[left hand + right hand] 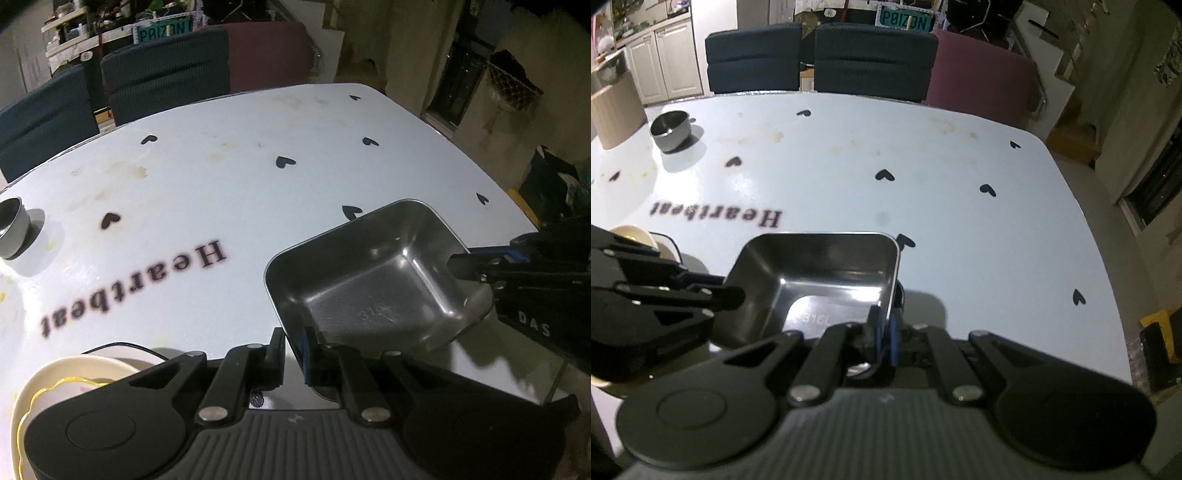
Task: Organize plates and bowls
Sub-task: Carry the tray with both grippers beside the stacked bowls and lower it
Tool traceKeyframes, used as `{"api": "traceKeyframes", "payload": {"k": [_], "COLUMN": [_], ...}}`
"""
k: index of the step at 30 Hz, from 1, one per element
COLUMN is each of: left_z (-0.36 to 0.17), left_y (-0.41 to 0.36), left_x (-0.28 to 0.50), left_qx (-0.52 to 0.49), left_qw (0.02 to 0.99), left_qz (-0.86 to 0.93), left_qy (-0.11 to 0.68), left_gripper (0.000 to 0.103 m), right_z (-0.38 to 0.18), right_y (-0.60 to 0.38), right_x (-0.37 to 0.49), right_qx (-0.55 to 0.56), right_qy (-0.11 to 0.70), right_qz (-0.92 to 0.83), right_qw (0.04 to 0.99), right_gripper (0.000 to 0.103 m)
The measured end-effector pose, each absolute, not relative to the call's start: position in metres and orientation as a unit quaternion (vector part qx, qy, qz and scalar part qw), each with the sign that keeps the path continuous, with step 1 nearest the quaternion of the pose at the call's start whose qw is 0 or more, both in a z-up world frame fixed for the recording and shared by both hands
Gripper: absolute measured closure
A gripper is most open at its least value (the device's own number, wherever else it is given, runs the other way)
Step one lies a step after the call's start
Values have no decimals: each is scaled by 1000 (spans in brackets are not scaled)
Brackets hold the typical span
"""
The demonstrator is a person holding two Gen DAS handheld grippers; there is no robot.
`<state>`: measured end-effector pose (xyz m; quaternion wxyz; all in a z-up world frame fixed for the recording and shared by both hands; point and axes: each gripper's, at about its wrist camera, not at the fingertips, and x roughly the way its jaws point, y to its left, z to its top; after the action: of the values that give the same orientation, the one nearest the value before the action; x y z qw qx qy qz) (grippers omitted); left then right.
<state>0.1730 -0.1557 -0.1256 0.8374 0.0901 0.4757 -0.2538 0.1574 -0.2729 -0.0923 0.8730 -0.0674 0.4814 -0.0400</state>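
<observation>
Steel tray [373, 273], the square stainless one, is pinched between both my tools right now: the left hand-held gripper [293, 345] is clamped narrow on its near rim, and the right hand-held gripper [884, 332] is squeezed nearly closed on the rim of the opposite side, so it sits just ahead of both sets of fingers, tilted over the white tabletop [849, 158]. Off to the left of my left hand-held gripper I've got a cream plate stack [74, 376], and farther out that way a small metal bowl [670, 131] stands alone, well apart from everything.
</observation>
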Motion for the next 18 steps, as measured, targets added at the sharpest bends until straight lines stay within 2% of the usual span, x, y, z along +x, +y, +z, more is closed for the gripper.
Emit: {"api": "traceKeyframes", "payload": {"k": [18], "left_z": [-136], "left_y": [-163], "left_x": [171], "left_qx": [126], "left_qw": [825], "left_qz": [-264], "left_qy": [484], "left_gripper": [86], "right_z": [-119], "right_y": [-278], "right_x": [171], "right_qx": [-93], "right_qy": [513], "right_qz": [-27], "right_qw": [853], "right_gripper": [98]}}
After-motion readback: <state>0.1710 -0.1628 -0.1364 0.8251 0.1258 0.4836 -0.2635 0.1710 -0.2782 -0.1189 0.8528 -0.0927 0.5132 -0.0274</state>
